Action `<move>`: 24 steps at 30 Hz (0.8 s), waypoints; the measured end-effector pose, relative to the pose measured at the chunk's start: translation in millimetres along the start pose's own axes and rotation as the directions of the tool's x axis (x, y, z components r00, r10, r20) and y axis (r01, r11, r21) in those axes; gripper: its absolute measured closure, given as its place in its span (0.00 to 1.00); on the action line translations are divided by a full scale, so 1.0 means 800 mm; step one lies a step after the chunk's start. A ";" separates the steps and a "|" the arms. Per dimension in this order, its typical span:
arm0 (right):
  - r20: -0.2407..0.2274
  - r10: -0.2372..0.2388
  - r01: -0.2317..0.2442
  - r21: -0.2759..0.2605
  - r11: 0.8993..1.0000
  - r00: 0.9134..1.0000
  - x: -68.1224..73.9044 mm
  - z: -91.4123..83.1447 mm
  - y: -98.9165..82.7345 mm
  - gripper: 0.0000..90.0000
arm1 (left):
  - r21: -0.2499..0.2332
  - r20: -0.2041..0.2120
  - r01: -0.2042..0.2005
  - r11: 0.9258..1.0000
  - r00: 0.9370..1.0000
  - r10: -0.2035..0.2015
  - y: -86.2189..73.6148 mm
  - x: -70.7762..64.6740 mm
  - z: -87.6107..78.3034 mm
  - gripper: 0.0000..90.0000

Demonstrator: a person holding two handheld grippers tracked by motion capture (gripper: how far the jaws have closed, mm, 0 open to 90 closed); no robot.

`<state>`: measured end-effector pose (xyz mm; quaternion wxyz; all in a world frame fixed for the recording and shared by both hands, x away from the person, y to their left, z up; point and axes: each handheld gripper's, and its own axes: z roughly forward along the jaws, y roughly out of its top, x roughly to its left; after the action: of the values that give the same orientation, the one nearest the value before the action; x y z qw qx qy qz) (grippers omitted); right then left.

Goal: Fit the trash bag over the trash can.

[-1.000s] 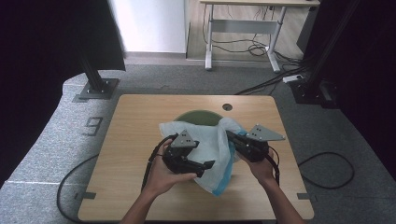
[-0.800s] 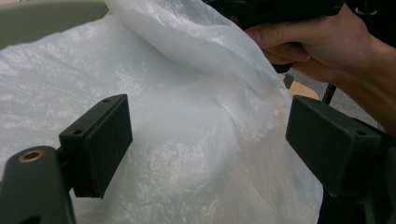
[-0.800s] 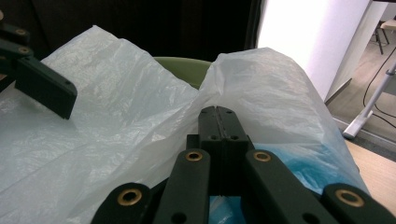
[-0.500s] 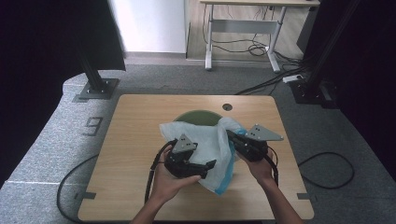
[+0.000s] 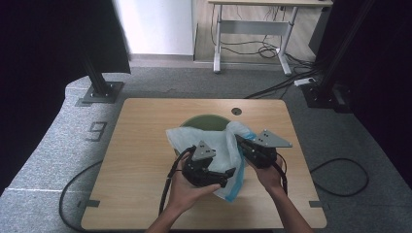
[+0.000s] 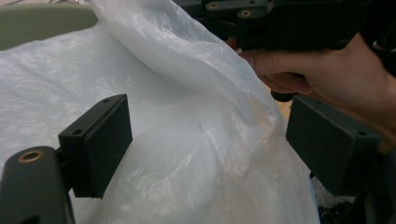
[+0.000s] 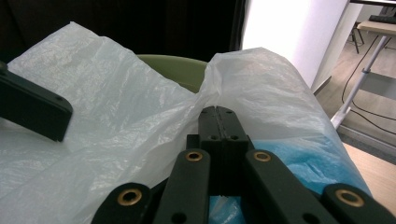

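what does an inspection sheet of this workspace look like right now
surface: wooden table, round hole near its far edge
job's things: white plastic bag draped over a green bowl
clutter: nothing seen
grippers: left gripper open, bag between its jaws; right gripper shut on the plastic bag
cables: black cable trails from the left gripper, more loop on the floor
surroundings: grey carpet, desk behind, black stands

Plastic bag [image 5: 214, 145]: on the worktop [image 5: 141, 145], mid-table, draped over the near side of the bowl [image 5: 206, 121].
Bowl: behind the bag — its far rim peeks out.
Left gripper [image 5: 228, 174]: at the bag's near edge (jaws either side of a fold).
Right gripper [image 5: 239, 141]: right of the bag, at its right edge.
Cable hole [image 5: 236, 111]: behind the bowl, to its right.
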<state>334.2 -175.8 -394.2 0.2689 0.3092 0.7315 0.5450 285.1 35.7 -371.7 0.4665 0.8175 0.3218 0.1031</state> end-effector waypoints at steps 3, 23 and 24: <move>-0.003 0.001 -0.001 -0.003 1.000 1.000 0.000 -0.001 0.000 0.99 | 0.017 -0.012 -0.003 1.000 1.000 0.003 0.000 0.001 0.006 0.21; -0.023 0.016 -0.017 -0.029 0.999 1.000 -0.008 -0.021 -0.002 0.95 | -0.039 0.158 -0.002 0.999 0.987 0.008 0.007 0.026 -0.008 0.98; -0.026 0.017 -0.018 -0.033 0.999 1.000 -0.010 -0.022 -0.002 0.94 | -0.049 0.159 0.003 0.999 0.987 0.005 0.008 0.030 -0.010 0.99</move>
<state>326.0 -193.2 -390.5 0.2600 0.3040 0.7230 0.5633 302.2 53.9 -365.2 0.5103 0.8117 0.2805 0.0457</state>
